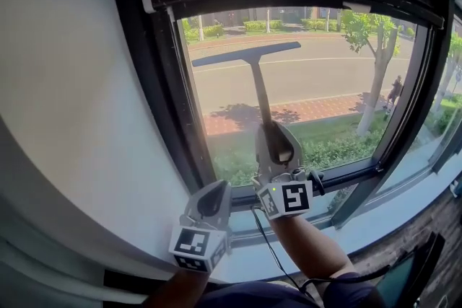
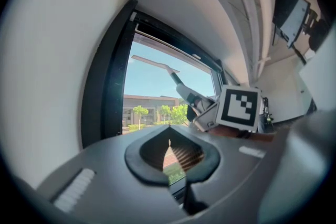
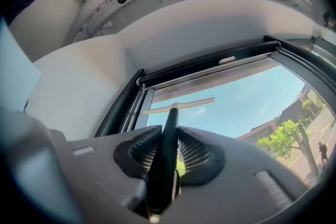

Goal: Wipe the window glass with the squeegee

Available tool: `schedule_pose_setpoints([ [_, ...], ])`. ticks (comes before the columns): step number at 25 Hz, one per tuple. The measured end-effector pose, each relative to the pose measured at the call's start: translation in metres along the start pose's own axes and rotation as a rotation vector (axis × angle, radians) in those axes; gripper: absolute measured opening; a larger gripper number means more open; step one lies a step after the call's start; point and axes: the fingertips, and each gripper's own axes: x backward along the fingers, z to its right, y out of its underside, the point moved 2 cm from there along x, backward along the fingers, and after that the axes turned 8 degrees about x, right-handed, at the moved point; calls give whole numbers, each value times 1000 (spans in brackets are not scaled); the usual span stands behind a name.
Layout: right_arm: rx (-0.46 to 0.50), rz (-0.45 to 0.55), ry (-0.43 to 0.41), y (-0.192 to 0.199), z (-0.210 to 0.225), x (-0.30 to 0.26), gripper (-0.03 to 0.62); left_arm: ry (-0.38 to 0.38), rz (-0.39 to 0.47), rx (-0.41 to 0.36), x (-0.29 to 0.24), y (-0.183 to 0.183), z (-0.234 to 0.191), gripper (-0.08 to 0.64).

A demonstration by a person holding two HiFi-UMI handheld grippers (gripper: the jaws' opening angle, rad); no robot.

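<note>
My right gripper (image 1: 274, 144) clamps the squeegee (image 1: 258, 86) handle, its blade near the top edge of the window glass (image 1: 325, 83); my left gripper (image 1: 211, 200) is closed, empty.

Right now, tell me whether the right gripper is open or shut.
Shut: the right gripper has its jaws clamped on the squeegee handle from both sides.
</note>
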Motion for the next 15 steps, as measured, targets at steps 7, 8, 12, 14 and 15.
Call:
schedule_pose_setpoints([
  [7, 1, -32, -3, 9, -3, 16, 101, 1, -22, 14, 5, 6, 2, -9],
  [8, 2, -37, -4, 10, -4, 19, 101, 3, -23, 16, 6, 7, 3, -9],
  [12, 1, -62, -3, 17, -5, 28, 101, 10, -21, 18, 6, 13, 5, -9],
  [14, 3, -74, -5, 21, -6, 34, 101, 14, -36, 18, 6, 17, 7, -9],
  [15, 4, -79, -5, 23, -6, 38, 101, 16, -46, 20, 6, 21, 8, -9],
])
